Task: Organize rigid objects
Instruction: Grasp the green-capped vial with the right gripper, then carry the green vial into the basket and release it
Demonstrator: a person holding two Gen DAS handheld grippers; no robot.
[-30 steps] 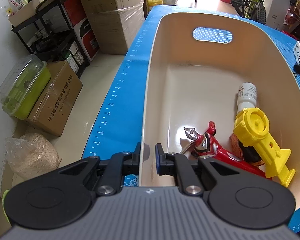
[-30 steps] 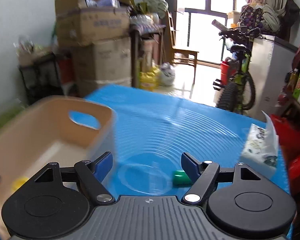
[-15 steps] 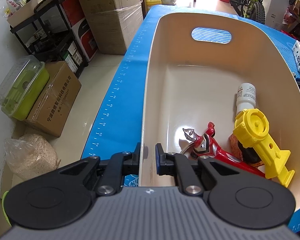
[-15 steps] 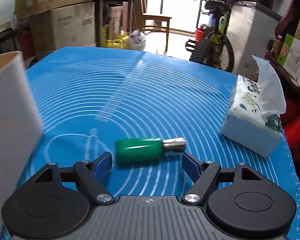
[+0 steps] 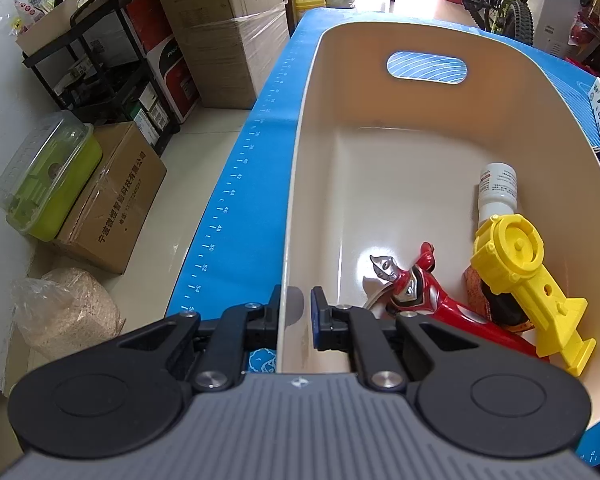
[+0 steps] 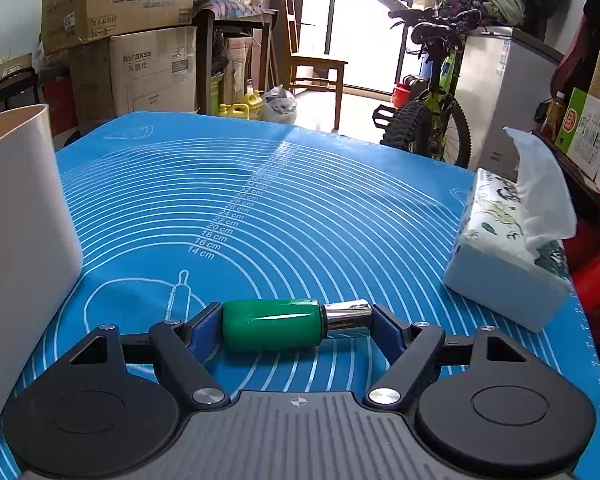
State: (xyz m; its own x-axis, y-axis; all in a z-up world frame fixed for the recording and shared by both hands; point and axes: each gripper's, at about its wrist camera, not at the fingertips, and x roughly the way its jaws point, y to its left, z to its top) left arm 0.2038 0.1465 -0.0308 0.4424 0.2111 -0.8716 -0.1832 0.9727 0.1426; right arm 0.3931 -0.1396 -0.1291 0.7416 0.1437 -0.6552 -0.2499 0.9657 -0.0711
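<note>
A cream plastic bin [image 5: 420, 132] stands on the blue mat. My left gripper [image 5: 295, 312] is shut on its near wall, one finger outside and one inside. In the bin lie a red and silver action figure [image 5: 420, 288], a yellow plastic toy [image 5: 520, 276] and a white bottle [image 5: 496, 188]. A green-handled tool with a chrome tip [image 6: 272, 324] lies crosswise on the mat [image 6: 260, 200]. My right gripper [image 6: 292, 324] is low over the mat and its jaws are closing, with the tool lengthwise between them. One pad touches the green end, the other the chrome tip.
The bin's outer wall [image 6: 20, 220] rises at the left of the right wrist view. A tissue box [image 6: 500, 256] sits on the mat at the right edge. Cardboard boxes, a rack, a chair and a bicycle stand on the floor beyond the table.
My right gripper has swung away from the bin and dropped to the mat, and the green tool now sits between its fingers. The left gripper and bin have not moved.
</note>
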